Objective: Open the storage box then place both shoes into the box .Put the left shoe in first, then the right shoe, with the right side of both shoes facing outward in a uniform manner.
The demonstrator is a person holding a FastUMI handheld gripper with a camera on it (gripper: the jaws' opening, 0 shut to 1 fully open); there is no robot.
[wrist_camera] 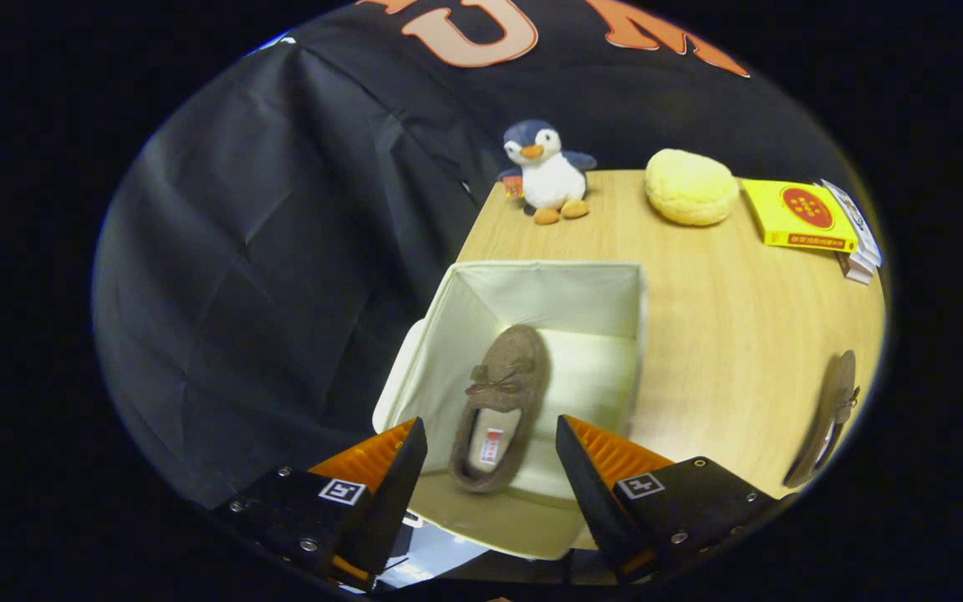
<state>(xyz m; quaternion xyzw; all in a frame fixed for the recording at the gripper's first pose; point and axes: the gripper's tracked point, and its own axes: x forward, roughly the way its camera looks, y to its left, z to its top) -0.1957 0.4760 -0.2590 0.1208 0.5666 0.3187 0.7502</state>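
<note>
one shoe (pixel 498 401) lies in the open box (pixel 548 288), my hand-held gripper (pixel 490 456) is released above it, so next i fetch the other shoe (pixel 824 418) off the worktop (pixel 724 334).

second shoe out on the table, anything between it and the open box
Nothing visible: bare table lies between the second shoe and the box, already holding the first shoe. The open gripper hovers above the box.

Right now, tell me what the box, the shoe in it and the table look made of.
Box: cream fabric, matte; its thin walls look soft and sag a little.
Shoe inside, between the open gripper fingers: brown, fuzzy, probably felt or suede, with a small bow.
Table: light wood or wood-look laminate, smooth, faint grain, slight sheen.
</note>
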